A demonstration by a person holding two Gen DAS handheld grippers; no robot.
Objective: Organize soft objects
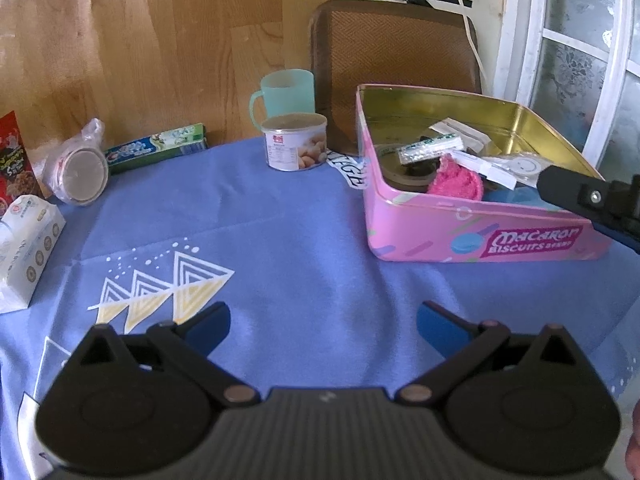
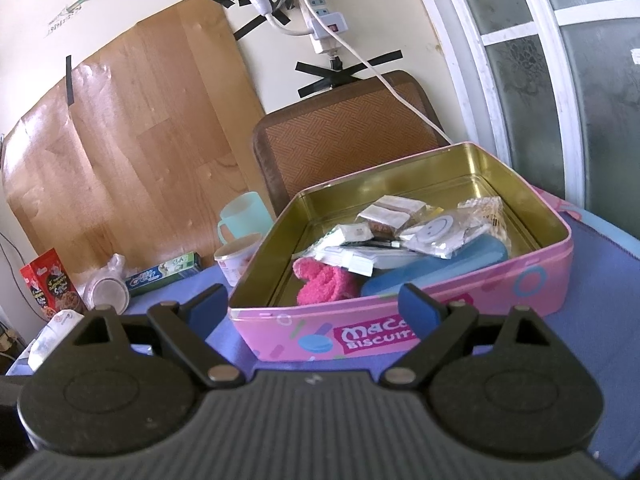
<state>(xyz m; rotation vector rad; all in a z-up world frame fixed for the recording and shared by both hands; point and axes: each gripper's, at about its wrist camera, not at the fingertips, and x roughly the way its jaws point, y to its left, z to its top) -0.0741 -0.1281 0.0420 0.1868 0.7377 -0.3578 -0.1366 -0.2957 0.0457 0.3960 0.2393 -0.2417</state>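
Note:
A pink macaron biscuit tin (image 1: 472,236) stands open on the blue tablecloth (image 1: 288,240), at the right. Inside lie a fluffy pink soft item (image 1: 456,184), a blue case (image 2: 436,272) and several small packets (image 2: 404,216). The tin (image 2: 532,276) and the pink item (image 2: 324,284) also show in the right wrist view. My left gripper (image 1: 323,322) is open and empty, low over the cloth to the left of the tin. My right gripper (image 2: 314,304) is open and empty, just in front of the tin's near wall; part of it shows in the left wrist view (image 1: 592,200).
Along the back stand a teal mug (image 1: 286,94), a nut can (image 1: 295,142), a toothpaste box (image 1: 158,148), a bagged tape roll (image 1: 82,172), a red snack box (image 1: 14,156) and a white carton (image 1: 26,244). A woven chair back (image 1: 396,48) stands behind the tin.

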